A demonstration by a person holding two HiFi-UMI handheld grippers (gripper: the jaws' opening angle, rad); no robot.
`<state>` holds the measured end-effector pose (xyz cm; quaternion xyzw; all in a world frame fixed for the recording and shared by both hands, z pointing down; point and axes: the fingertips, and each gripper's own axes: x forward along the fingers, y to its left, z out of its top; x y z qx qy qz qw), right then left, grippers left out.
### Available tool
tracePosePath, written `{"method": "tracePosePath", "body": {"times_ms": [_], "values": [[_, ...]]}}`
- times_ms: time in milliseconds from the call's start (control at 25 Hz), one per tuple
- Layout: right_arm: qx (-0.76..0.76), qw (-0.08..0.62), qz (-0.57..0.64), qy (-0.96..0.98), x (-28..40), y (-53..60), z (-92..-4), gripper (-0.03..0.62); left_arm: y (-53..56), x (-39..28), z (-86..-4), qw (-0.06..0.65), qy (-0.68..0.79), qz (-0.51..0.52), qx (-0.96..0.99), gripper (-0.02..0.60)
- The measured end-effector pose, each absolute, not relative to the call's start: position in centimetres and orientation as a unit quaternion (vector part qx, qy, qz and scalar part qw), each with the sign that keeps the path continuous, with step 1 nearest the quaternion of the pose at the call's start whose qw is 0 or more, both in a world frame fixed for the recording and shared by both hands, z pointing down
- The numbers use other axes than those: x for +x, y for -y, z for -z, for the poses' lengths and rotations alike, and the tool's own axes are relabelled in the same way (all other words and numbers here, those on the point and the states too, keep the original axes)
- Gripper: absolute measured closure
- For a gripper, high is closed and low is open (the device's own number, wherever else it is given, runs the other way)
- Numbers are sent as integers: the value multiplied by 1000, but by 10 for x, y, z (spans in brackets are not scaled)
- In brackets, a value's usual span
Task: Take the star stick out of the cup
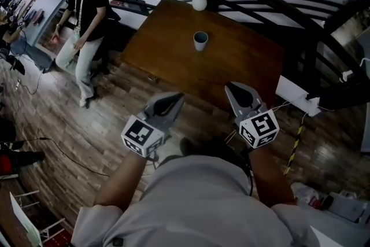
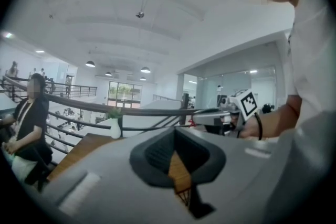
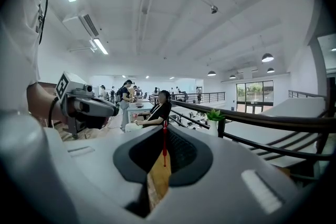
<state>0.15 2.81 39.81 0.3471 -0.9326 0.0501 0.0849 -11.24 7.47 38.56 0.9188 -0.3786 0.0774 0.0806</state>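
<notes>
The left gripper (image 2: 176, 129), grey and tapered, is held clenched on nothing; a thin red stick (image 3: 164, 150) is pinched between the tips of the right gripper (image 3: 164, 126).

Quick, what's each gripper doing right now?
Left gripper: closed, empty.
Right gripper: closed on a thin red stick.

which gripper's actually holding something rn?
The right gripper: a thin red stick is pinched between its fingers. The left gripper has its fingers together with nothing between them.
</notes>
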Motion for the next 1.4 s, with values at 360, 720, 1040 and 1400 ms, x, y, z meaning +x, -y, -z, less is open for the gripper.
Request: {"method": "tracePosePath", "body": {"times_ms": [360,720,1040,1400], "values": [[324,84,-47,941,51,-75,-388,571,-116,-74,-373,84,411,-49,906,580],[307,77,-52,947,129,-126,-393,571,-165,5,-389,89,425,-41,900,580],[299,71,-65,949,170,-162,-396,571,-205,47,-393,104,426,-28,898,580],[295,68,-52,952,190,-169,-394,571,-213,77,-393,73,428,-46,900,580]]}}
